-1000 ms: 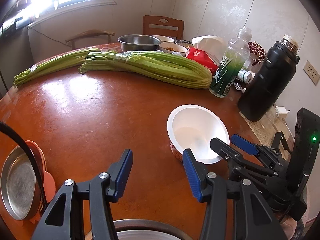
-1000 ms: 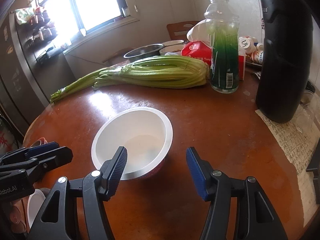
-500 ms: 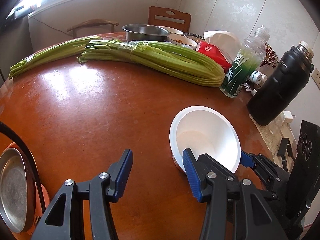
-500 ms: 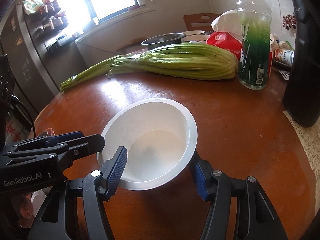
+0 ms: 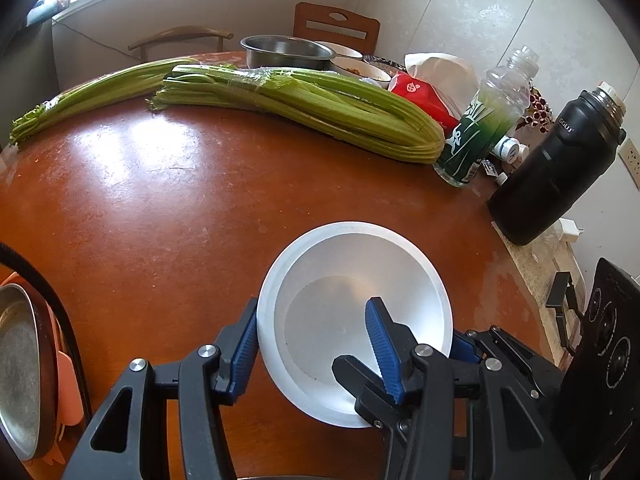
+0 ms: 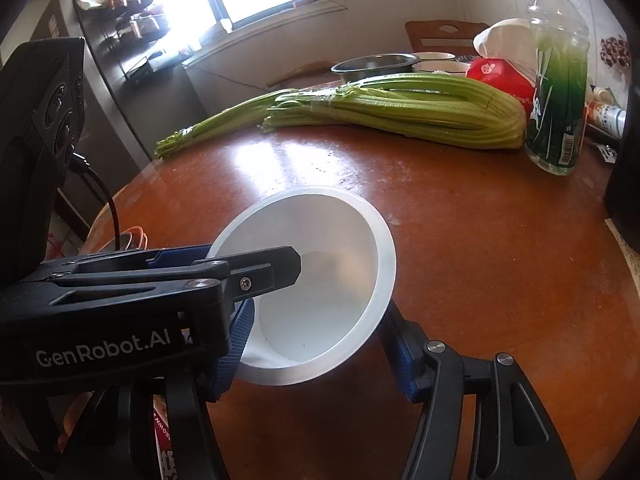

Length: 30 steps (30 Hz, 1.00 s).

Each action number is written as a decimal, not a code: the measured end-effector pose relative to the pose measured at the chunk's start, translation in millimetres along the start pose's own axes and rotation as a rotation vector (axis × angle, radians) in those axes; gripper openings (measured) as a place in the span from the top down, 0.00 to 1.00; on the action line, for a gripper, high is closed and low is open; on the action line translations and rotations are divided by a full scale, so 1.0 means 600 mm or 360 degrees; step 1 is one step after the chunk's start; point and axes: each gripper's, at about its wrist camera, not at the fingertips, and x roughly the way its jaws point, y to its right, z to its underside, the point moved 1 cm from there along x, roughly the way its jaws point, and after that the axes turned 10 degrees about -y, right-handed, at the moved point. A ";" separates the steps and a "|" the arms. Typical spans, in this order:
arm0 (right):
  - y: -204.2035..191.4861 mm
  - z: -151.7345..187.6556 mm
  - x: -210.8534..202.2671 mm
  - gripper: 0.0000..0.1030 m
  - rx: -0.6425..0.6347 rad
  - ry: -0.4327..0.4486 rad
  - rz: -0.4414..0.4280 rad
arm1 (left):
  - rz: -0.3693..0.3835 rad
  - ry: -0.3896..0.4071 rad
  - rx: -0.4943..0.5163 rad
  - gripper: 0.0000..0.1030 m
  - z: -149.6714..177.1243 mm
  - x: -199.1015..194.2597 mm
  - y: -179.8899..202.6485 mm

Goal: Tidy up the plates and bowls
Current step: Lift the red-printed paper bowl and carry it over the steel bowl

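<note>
A white bowl (image 5: 352, 264) hangs tilted just above the brown table (image 5: 160, 208). My right gripper (image 6: 316, 320) is around the bowl (image 6: 320, 240), a blue pad against each side under the rim. Its jaws are opening slightly with the bowl still between them. My left gripper (image 5: 312, 308) straddles the near rim without gripping: one finger (image 5: 380, 340) is inside the bowl, the other finger (image 5: 244, 340) outside against the wall. In the right wrist view the left gripper (image 6: 256, 258) comes in from the left. A metal plate (image 5: 20, 368) lies on orange plates at the left edge.
Two celery bundles (image 5: 304, 108) lie across the far half of the table. Behind them stand a steel bowl (image 5: 284, 50) and white bowls (image 5: 360, 68). A green bottle (image 5: 480, 124), a black flask (image 5: 556, 160) and a red bag (image 5: 420, 92) crowd the right. Paper covers the right edge.
The right gripper slid around the bowl, then raised and tilted it toward the left gripper. The bowl's rim now sits between the left fingers, which stayed apart.
</note>
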 end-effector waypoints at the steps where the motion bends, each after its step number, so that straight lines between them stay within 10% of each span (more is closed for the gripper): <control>1: -0.001 0.000 -0.002 0.37 0.0002 0.0003 -0.0001 | 0.0008 0.0007 -0.0003 0.50 0.001 -0.002 0.000; 30: -0.083 0.030 -0.111 0.37 -0.0132 0.0201 0.0025 | -0.0043 0.0255 0.0058 0.50 0.079 -0.142 0.020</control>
